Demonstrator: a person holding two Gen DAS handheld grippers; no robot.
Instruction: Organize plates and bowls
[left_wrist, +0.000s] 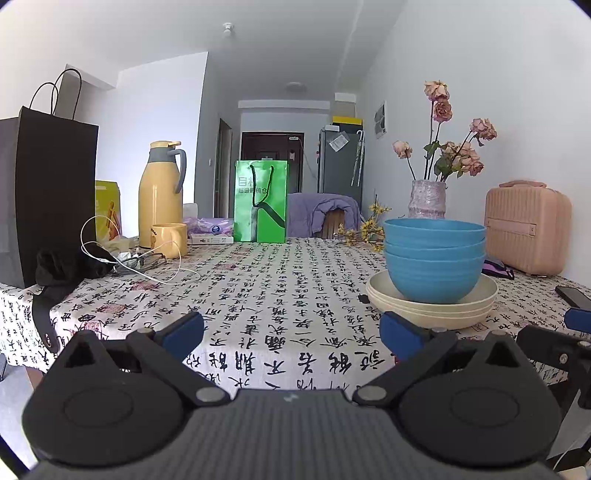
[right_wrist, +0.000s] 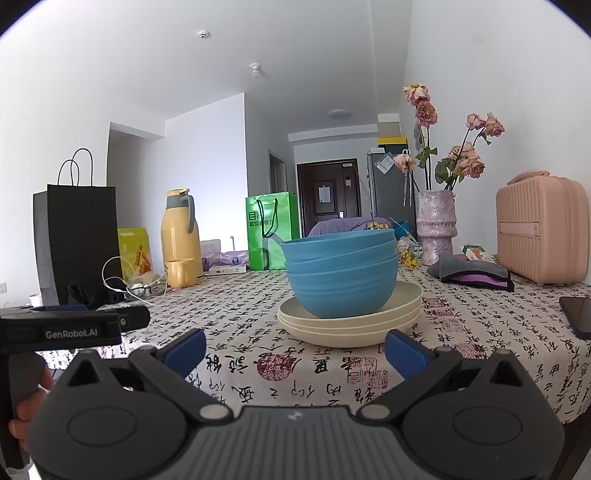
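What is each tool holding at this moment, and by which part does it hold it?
Nothing is held. The left tool and the right tool are both open and empty, short of the blue bowls stacked on the cream plates.

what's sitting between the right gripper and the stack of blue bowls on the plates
Nothing visible. The right gripper is open, and only bare printed tablecloth lies between its fingertips and the cream plates carrying the blue bowls. The phone lies off to the right and the left gripper off to the left, both outside that path.
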